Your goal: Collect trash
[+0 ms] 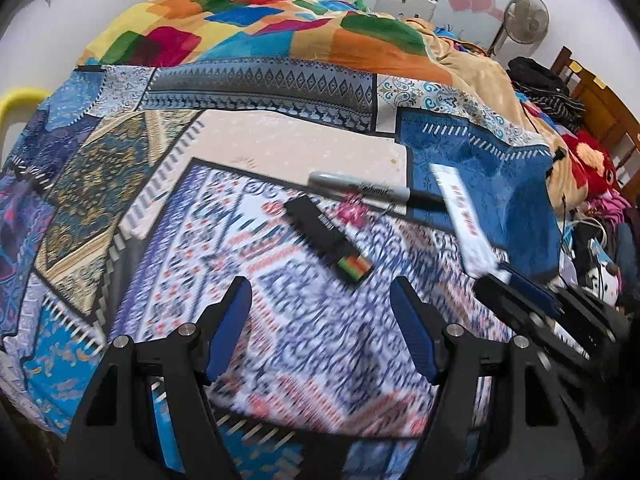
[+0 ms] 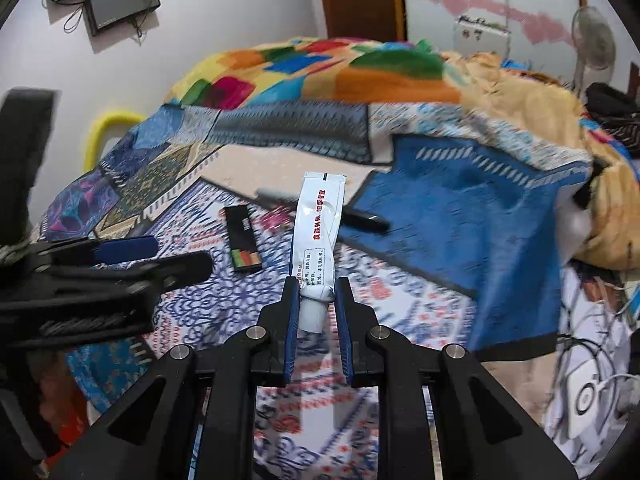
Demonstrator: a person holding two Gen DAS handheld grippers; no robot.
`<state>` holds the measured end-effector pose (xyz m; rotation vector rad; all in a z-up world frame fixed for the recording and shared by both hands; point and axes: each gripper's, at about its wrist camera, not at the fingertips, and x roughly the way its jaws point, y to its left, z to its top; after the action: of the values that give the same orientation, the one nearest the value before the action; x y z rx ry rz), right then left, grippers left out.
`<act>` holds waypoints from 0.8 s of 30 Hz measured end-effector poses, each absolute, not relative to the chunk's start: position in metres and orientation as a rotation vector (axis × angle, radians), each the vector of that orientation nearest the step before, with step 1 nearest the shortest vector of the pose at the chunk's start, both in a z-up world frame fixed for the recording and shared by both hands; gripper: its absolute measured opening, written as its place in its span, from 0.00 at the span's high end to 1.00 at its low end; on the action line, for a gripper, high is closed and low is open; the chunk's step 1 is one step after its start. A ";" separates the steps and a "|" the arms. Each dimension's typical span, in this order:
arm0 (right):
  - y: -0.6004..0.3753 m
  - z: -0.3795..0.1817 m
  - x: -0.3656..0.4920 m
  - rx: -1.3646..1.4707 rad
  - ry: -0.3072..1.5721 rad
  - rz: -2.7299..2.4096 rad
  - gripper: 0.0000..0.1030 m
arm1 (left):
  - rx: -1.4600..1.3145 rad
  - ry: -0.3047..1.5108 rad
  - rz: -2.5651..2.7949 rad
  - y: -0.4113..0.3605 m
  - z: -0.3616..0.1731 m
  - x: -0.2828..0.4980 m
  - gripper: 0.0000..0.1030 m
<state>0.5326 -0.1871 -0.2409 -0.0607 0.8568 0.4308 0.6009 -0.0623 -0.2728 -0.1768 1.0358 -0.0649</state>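
My right gripper is shut on a white ointment tube at its cap end and holds it above the patterned bedspread. In the left wrist view the tube and the right gripper show at the right. My left gripper is open and empty above the bedspread. A small black box with a coloured end lies ahead of it, also seen in the right wrist view. A grey marker pen lies beyond the box.
A colourful blanket is heaped at the far side of the bed. Clothes, a red plush toy and cables lie at the right. A yellow handle is at the left. A standing fan stands by the wall.
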 end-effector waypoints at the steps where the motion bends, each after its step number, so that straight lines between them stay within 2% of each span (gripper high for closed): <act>1: -0.190 -0.240 0.533 -0.064 0.849 0.421 0.84 | -0.175 1.038 -0.060 -0.066 -0.275 0.605 0.31; 6: -0.200 -0.240 0.536 -0.057 0.846 0.388 0.84 | -0.122 1.060 0.021 -0.080 -0.292 0.624 0.50; 8: -0.205 -0.239 0.535 -0.049 0.845 0.382 0.84 | -0.169 1.061 0.032 -0.079 -0.297 0.628 0.53; 10: -0.209 -0.237 0.532 -0.047 0.840 0.377 0.84 | -0.196 1.035 0.037 -0.080 -0.297 0.628 0.63; 12: -0.211 -0.235 0.529 -0.053 0.833 0.373 0.84 | -0.213 1.032 0.010 -0.081 -0.296 0.629 0.79; 15: -0.213 -0.229 0.524 -0.051 0.825 0.373 0.84 | -0.268 1.034 -0.041 -0.075 -0.293 0.625 0.94; 17: -0.213 -0.224 0.522 -0.051 0.820 0.371 0.84 | -0.272 1.042 -0.082 -0.073 -0.285 0.617 0.98; 24: -0.212 -0.203 0.508 -0.024 0.803 0.378 0.84 | -0.237 1.041 -0.105 -0.070 -0.259 0.579 0.98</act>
<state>0.5076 -0.2119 -0.2027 -0.0243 0.8029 0.3785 0.5789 -0.0702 -0.2593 -0.2365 1.0410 -0.1048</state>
